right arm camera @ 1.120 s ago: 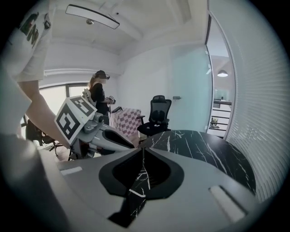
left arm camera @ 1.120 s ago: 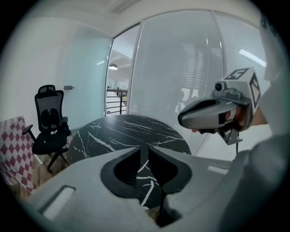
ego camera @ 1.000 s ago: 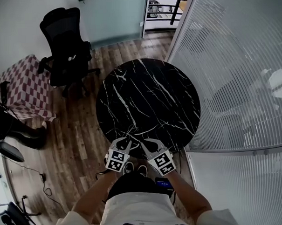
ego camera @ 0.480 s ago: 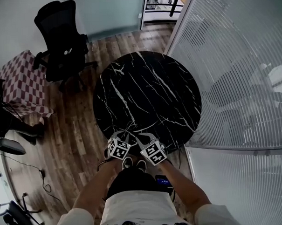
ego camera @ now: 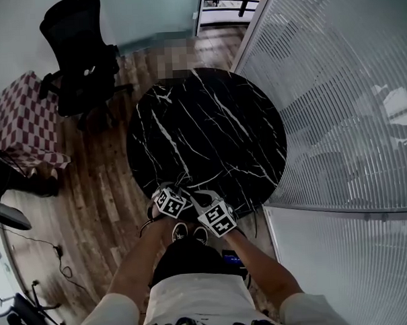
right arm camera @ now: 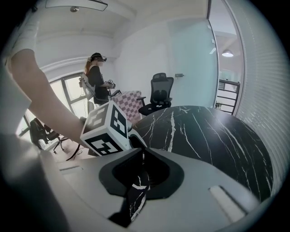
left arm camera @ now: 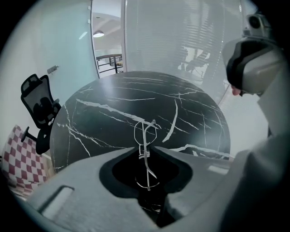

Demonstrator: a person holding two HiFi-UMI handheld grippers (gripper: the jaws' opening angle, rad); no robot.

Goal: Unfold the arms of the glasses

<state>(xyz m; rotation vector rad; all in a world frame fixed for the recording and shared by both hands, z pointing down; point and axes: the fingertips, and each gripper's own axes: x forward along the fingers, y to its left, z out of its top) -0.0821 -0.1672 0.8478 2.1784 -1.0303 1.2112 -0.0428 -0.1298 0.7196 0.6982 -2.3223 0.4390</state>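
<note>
Thin wire-framed glasses (left arm camera: 145, 136) hang just above the near edge of the round black marble table (ego camera: 208, 124). My left gripper (left arm camera: 146, 148) is shut on the frame near its middle, with one lens ring beyond the jaws and one behind them. In the head view the left gripper (ego camera: 180, 192) and right gripper (ego camera: 199, 198) nearly touch at their tips, and the glasses show only as faint wire. In its own view, the right gripper (right arm camera: 140, 152) has its jaws closed on a thin pale sliver that looks like a glasses arm. The left gripper's marker cube (right arm camera: 105, 130) is just beyond.
A black office chair (ego camera: 81, 56) and a checked-cloth table (ego camera: 20, 119) stand on the wood floor to the left. A glass partition with blinds (ego camera: 336, 105) curves round the table's right side. A person (right arm camera: 97, 77) stands far back in the right gripper view.
Both grippers have sunk together with the glasses toward the table's near edge, the left one more than the right. Their tips stay close together.
</note>
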